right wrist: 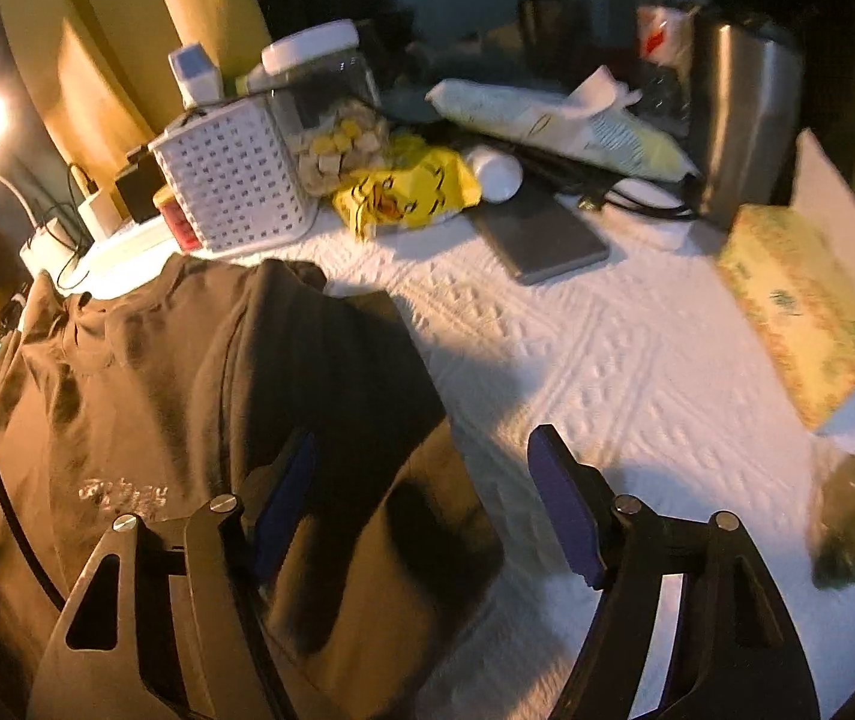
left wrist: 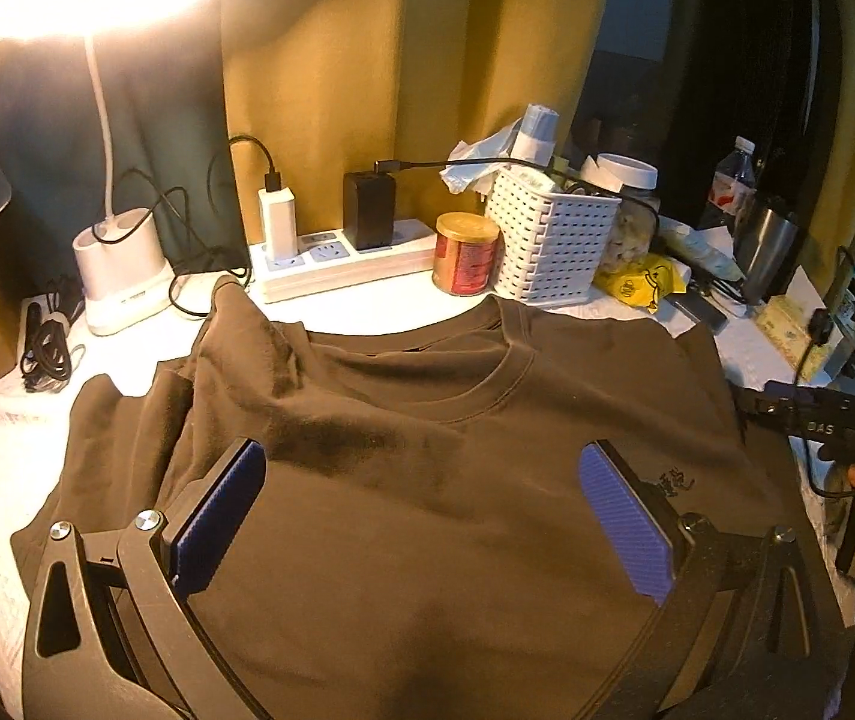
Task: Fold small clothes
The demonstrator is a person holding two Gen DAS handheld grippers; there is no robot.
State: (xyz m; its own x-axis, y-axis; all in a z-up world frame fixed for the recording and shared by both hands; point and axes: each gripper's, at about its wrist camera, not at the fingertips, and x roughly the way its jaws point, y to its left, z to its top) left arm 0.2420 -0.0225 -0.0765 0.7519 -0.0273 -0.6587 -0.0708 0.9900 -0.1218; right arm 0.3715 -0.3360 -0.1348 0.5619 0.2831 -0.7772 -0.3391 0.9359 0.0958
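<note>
Left wrist view has the brown shirt (left wrist: 427, 480) spread front-up over the middle of the table (left wrist: 37, 438), collar toward the far edge where the power strip (left wrist: 331, 261), tin (left wrist: 466, 252) and white basket (left wrist: 553, 240) crowd in; the left gripper (left wrist: 421, 516) hangs over the chest with its jaws wide apart and nothing between them. From the right wrist view, the right gripper (right wrist: 421, 510) is spread wide too and empty, one finger over the shirt's right sleeve (right wrist: 331, 360), the other over bare white cloth. I'd say the trouble lies in that clutter: a fold thrown toward the far edge could drag cloth into the tin or the charger cable (left wrist: 199, 240), and the cable running across the basket top looks ready to snag. The sleeve on the left side is already bunched and doubled under itself, so pinching there could catch two layers and set a crooked crease. The fabric looks soft and limp, so a shallow bite by the right gripper at the sleeve edge may slip out. The tissue pack (right wrist: 799, 312) near the right edge sits close enough to get knocked by a wide swing
</note>
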